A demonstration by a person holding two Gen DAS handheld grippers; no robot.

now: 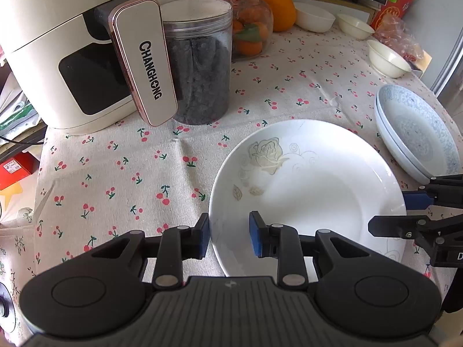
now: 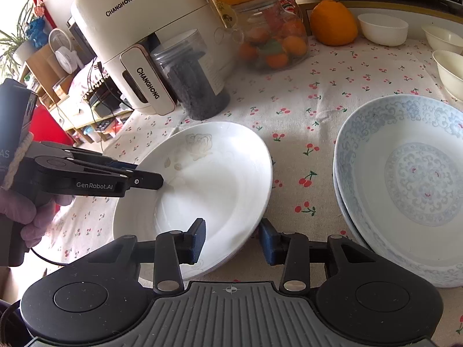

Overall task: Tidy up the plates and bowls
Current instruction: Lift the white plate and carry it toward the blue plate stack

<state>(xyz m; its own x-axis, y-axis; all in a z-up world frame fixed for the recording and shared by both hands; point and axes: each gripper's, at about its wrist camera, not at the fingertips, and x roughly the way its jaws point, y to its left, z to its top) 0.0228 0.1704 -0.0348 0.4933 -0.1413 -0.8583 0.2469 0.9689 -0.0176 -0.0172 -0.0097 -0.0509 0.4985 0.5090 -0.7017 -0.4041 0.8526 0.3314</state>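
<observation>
A white plate with a rose print (image 1: 312, 190) (image 2: 208, 185) lies on the cherry tablecloth. My left gripper (image 1: 230, 235) is open, its fingers straddling the plate's left rim; it also shows in the right wrist view (image 2: 147, 175). My right gripper (image 2: 233, 240) is open, its fingers straddling the plate's right rim; it shows at the right edge of the left wrist view (image 1: 405, 212). Two stacked blue-patterned plates (image 1: 416, 133) (image 2: 405, 185) sit to the right. Three white bowls (image 1: 314, 16) (image 1: 355, 26) (image 1: 387, 57) stand at the back right.
A cream air fryer (image 1: 72, 49) (image 2: 139, 34), a clear jar of dark contents (image 1: 199, 63) (image 2: 194, 78), a glass jar of small oranges (image 1: 246, 29) (image 2: 272, 37) and a large orange fruit (image 1: 279, 8) (image 2: 332, 23) stand along the back. A plastic bag (image 1: 399, 37) lies at the far right.
</observation>
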